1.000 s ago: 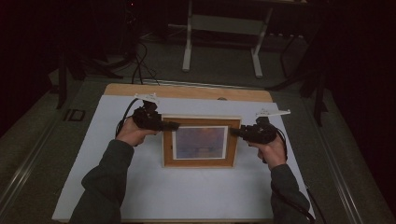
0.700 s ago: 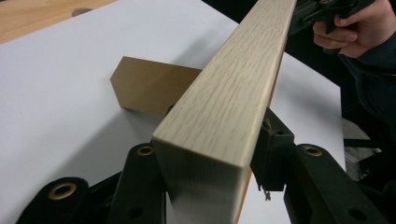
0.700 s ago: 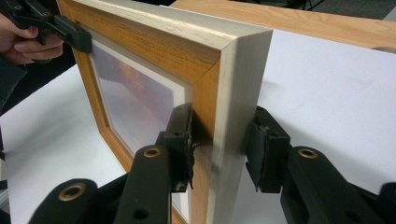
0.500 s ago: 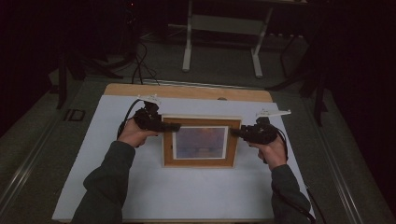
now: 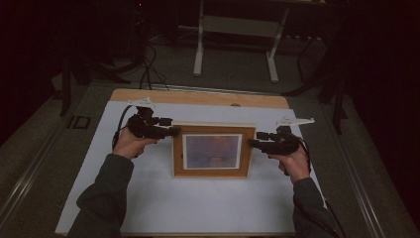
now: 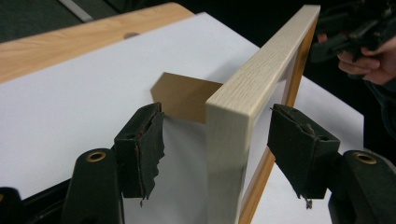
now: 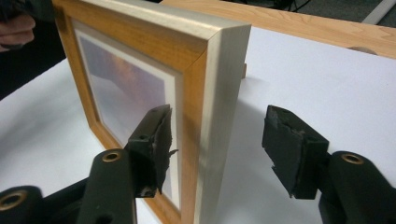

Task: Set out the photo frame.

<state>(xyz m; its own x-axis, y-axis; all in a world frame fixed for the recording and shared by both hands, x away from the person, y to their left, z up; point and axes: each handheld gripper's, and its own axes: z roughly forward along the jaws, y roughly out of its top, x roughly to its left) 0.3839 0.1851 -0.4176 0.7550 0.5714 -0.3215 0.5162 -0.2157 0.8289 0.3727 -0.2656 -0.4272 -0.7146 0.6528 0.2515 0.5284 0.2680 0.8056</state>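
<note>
A wooden picture frame (image 5: 213, 151) with a purple-orange print stands upright on the white sheet (image 5: 148, 198), propped by a brown back stand (image 6: 184, 95). My left gripper (image 5: 173, 132) is at the frame's left edge. In the left gripper view that pale edge (image 6: 229, 140) stands between the jaws of the left gripper (image 6: 219, 126), and the pads are clear of it. My right gripper (image 5: 251, 144) is at the right edge. In the right gripper view its jaws (image 7: 217, 135) straddle the frame's corner (image 7: 210, 107) without touching. Both pairs of jaws have just been opening.
The white sheet covers a wooden table whose bare far strip (image 5: 198, 96) shows behind the frame. Beyond it are the legs of a stand (image 5: 198, 54) and cables (image 5: 146, 64) on a dark floor. The sheet in front of the frame is bare.
The left hand has drawn back a little to the left, so its gripper overlaps the frame's edge less. The frame and the right hand stay where they were.
</note>
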